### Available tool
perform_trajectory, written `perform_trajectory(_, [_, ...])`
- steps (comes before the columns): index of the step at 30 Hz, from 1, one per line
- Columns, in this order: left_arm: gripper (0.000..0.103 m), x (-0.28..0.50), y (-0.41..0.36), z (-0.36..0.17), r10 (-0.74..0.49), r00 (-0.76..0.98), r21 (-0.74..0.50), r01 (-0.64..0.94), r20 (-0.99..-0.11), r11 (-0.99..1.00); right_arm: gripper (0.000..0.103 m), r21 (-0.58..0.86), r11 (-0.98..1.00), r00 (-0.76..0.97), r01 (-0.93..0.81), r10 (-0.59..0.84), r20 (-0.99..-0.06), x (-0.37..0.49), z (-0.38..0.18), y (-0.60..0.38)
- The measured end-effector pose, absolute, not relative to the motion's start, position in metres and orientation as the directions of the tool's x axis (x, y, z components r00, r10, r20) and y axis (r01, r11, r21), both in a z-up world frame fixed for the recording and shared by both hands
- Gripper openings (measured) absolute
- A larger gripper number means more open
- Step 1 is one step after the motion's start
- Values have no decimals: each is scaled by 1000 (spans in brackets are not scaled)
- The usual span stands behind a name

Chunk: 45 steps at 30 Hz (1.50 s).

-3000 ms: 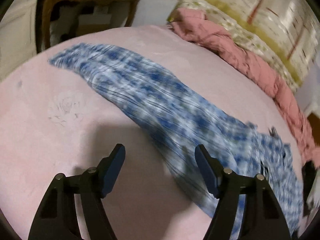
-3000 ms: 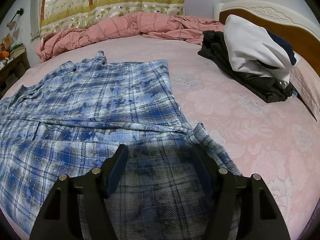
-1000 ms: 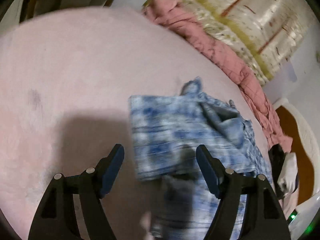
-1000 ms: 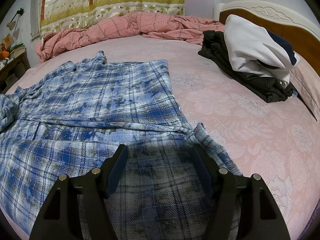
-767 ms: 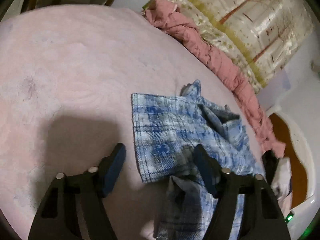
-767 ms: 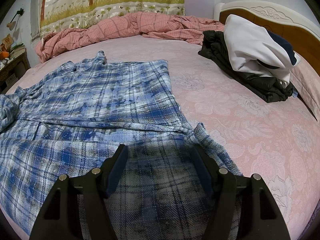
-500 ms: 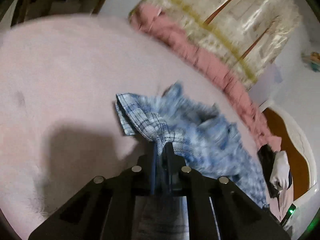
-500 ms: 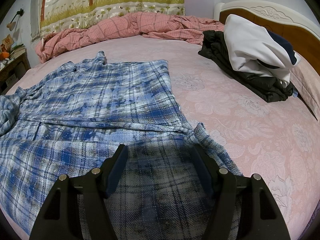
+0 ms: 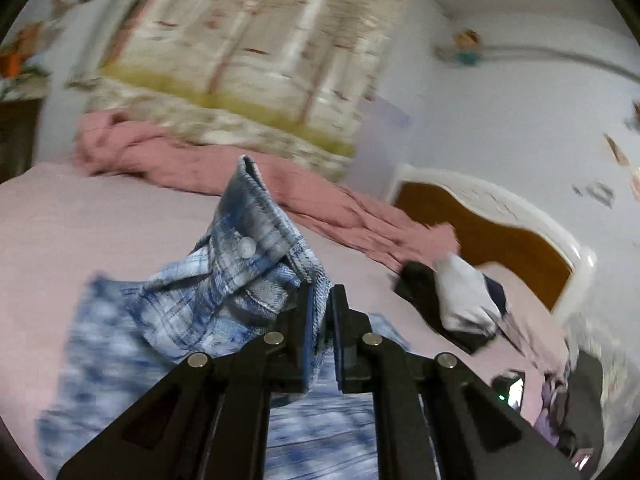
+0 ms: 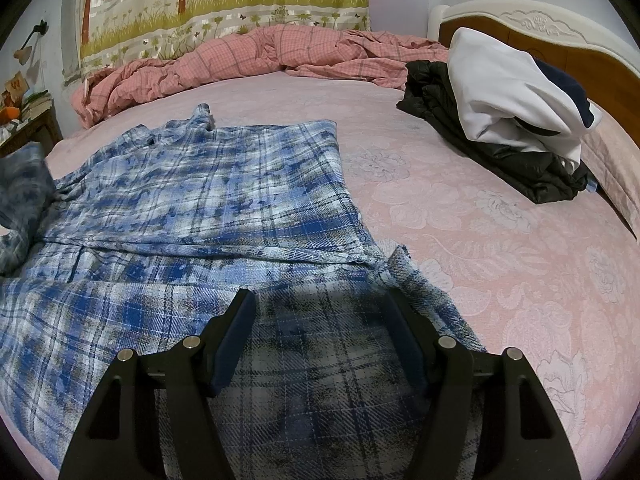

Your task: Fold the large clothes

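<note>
Shirt cuff [image 9: 256, 236] in left gripper [image 9: 322, 308] (jaws pinched)

Left wrist cam sat close behind its gripper [image 9: 321, 312], aimed nearly level across the bed [image 9: 80, 216] toward the curtain [image 9: 248, 52] and headboard [image 9: 492, 232]; frame blurred. Right wrist cam sat behind its gripper [image 10: 320, 336], tilted down over the shirt [image 10: 208, 200], facing the same curtain [image 10: 224, 4] and headboard [image 10: 520, 20], sharp. Both views shared the shirt [image 9: 224, 280], the pink quilt [image 9: 320, 200] along the far edge, and the clothes pile [image 10: 500, 120] at far right.
</note>
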<state>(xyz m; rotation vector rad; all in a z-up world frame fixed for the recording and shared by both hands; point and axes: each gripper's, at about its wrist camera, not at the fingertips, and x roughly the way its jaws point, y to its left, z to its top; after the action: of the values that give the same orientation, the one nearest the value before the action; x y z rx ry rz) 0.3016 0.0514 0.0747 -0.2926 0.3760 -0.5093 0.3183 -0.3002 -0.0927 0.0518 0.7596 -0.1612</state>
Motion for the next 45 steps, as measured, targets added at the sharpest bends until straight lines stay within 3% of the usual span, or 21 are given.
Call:
perform_trajectory(6, [10,343,-39,21,-570,693,-346,454,-441,821,68,-4,987,715,164,-121,-689,318,-92,-300])
perform_trajectory(8, [15,350,-48,-2,-567,658,-349,447,-496,824,69,2,987,716,162,-117,-689,318,-92,-300])
perform_trajectory(9, [23,354,-49,-9,-566,644,-355,441,-515,824,69,5,987,717,161,-113,-688,318,-92,-300])
perform_trajectory(14, [41,341,-4,-23,-516,687,-373,363,-512,854,70,20,988,720,154,-98,-687,318,-92,-301])
perform_trajectory(18, [54,337,47,-7,-316,795,-240,219,-517,946,70,0,988,720,157,-114,-685,318,-91,-300])
perform_trajectory(22, [58,336,100,0,-88,864,-108,39,-496,993,70,17,995,780,100,-68,-622,309,-68,-291])
perform_trajectory(26, [58,341,141,-21,42,868,-80,-94,-495,992,70,170,985,766,-39,139,-627,333,-39,-278])
perform_trajectory(31, [58,350,161,-65,23,810,-151,-138,-586,979,70,206,967,639,-147,252,-727,405,-45,-248])
perform_trajectory(38, [61,349,158,-62,0,823,-172,-118,-569,978,66,237,931,503,-278,351,-790,482,-73,-219])
perform_trajectory(40, [62,347,161,-61,-8,825,-191,-121,-564,974,57,282,902,426,-326,407,-808,496,-85,-208])
perform_trajectory(42, [62,347,164,-62,-14,826,-209,-126,-563,970,51,234,910,415,-343,370,-831,499,-94,-194])
perform_trajectory(44, [62,347,166,-62,-17,825,-219,-130,-564,967,5,172,920,464,-352,331,-822,494,-92,-188])
perform_trajectory(45, [62,346,166,-62,-15,826,-218,-132,-564,967,5,158,934,482,-320,304,-822,494,-90,-188])
